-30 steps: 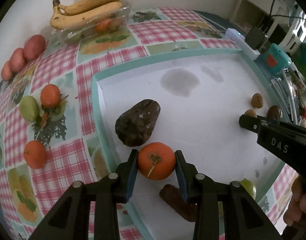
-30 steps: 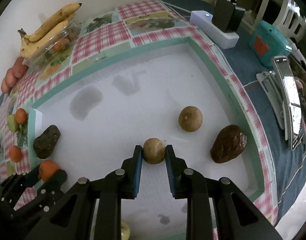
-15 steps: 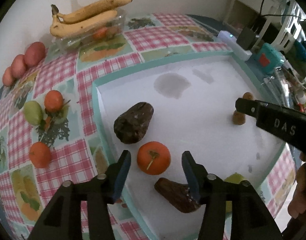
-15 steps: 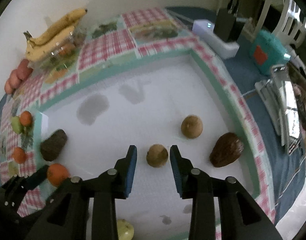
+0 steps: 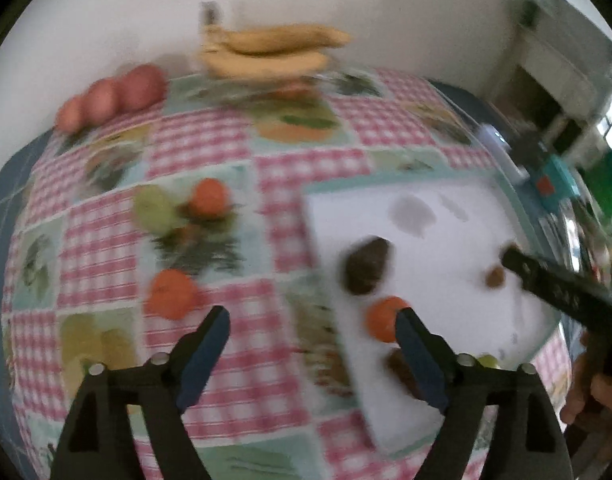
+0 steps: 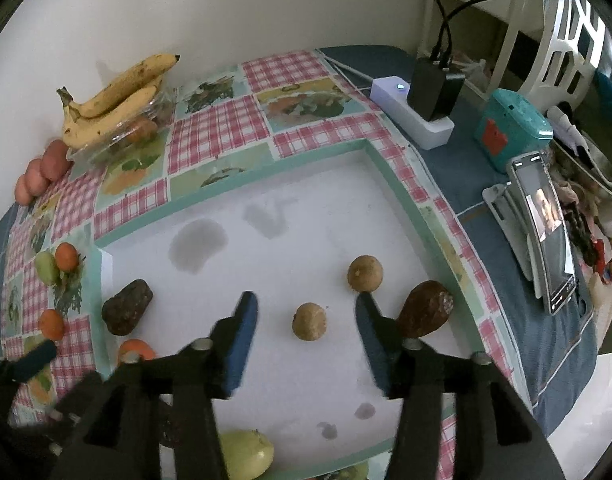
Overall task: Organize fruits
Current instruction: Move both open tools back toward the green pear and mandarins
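Left gripper (image 5: 311, 334): jaws spread wide, nothing between them. It hangs over the checked cloth at the left edge of the white mat (image 6: 306, 208). Left view is motion-blurred.

Right gripper (image 6: 306, 314): jaws spread wide, empty. A small round brown fruit (image 6: 309, 321) sits on the mat in the gap between the fingers, touching neither.

On the mat, right view:
- second round brown fruit (image 6: 365, 273), beyond and right of the first, apart from it
- dark brown avocado (image 6: 425, 309), right side near the mat's teal border, just beside the right finger
- dark lumpy avocado (image 6: 126, 307), left side of the mat
- orange tangerine (image 6: 136, 350), just in front of that avocado, near the left edge
- yellow-green fruit (image 6: 246, 454), near edge of the mat, partly hidden by the gripper

On the checked cloth to the left of the mat: two more tangerines (image 6: 52, 324) (image 6: 67, 257) and a green fruit (image 6: 46, 267) beside the farther one.

At the back by the wall: bananas (image 6: 114, 98) lying across a clear plastic box (image 6: 126, 136); reddish potatoes (image 6: 40, 172) to their left.

Right of the cloth on the counter (image 6: 477, 184): white power strip (image 6: 411, 114), teal box (image 6: 513, 128), phone on a stand (image 6: 545, 232).
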